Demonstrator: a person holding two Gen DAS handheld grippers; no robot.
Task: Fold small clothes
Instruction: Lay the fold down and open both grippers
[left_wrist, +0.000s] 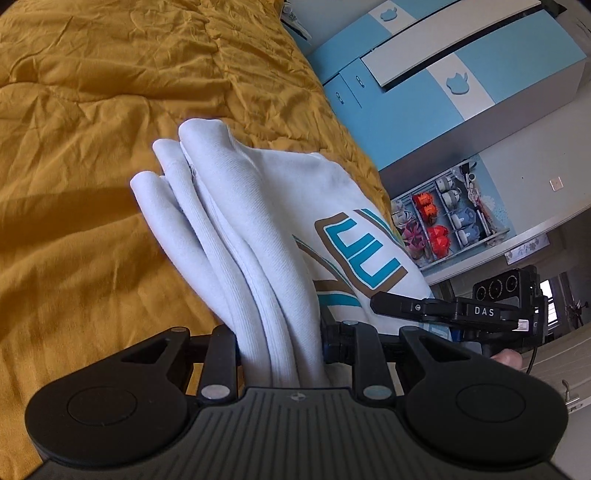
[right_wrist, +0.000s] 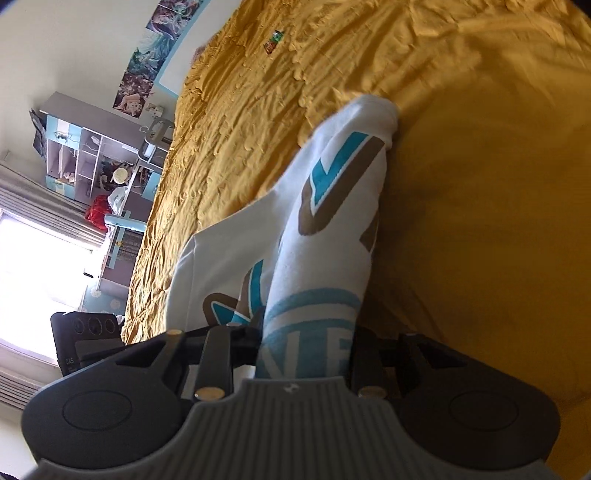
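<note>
A white folded garment with a teal and brown print hangs bunched in thick folds above the mustard-yellow bedcover. My left gripper is shut on its layered edge. Past the print, the right gripper shows as a black arm marked DAS. In the right wrist view the same garment runs forward from the jaws, its far end touching the bedcover. My right gripper is shut on the printed part. The left gripper's black body sits low on the left.
A blue and white wardrobe and a rack of shoes stand beyond the bed's right edge. A shelf unit and desk and a bright window lie past its other side. A small coloured item rests far off on the cover.
</note>
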